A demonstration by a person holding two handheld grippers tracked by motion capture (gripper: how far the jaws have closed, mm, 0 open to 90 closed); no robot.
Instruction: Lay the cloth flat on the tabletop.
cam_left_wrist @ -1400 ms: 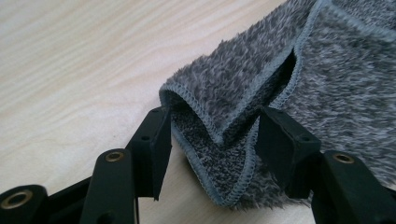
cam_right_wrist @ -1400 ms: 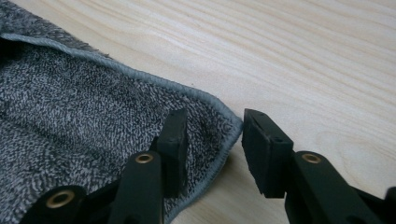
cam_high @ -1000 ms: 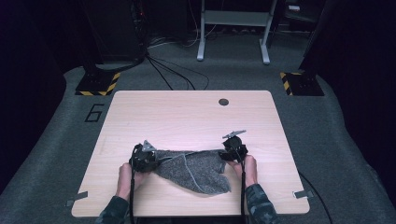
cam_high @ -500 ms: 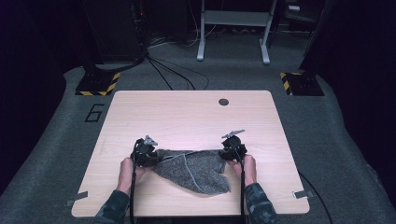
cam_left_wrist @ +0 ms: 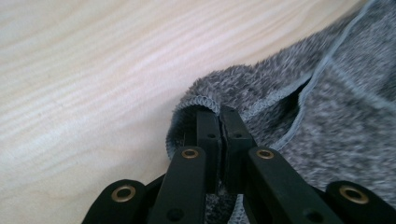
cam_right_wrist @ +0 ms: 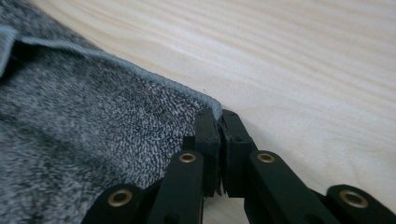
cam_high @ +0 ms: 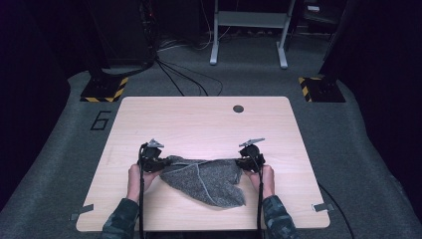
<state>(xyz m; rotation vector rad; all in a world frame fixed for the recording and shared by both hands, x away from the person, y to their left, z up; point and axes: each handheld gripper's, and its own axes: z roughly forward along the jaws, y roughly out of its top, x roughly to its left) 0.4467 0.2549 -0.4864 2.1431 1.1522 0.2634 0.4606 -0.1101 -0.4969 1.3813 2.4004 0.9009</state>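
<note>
Both cloth (cam_high: 204, 180) corners hidden — pinched inside each hand-held gripper's closed jaws.

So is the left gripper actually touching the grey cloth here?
Touching. In the left gripper view the left gripper has its jaws closed together on the hemmed edge of the grey cloth, pinching a fold against the table.

Pinched between the black, brass-riveted jaws of the left gripper (cam_left_wrist: 219, 116) and of the right gripper (cam_right_wrist: 218, 119) is a towel (cam_high: 204, 179), mottled charcoal-and-white with a pale blue-grey stitched hem. Beyond the jaws lies the pale, wood-grained tabletop (cam_high: 199, 119). The sleeves (cam_high: 278, 219) are green camouflage.
</note>
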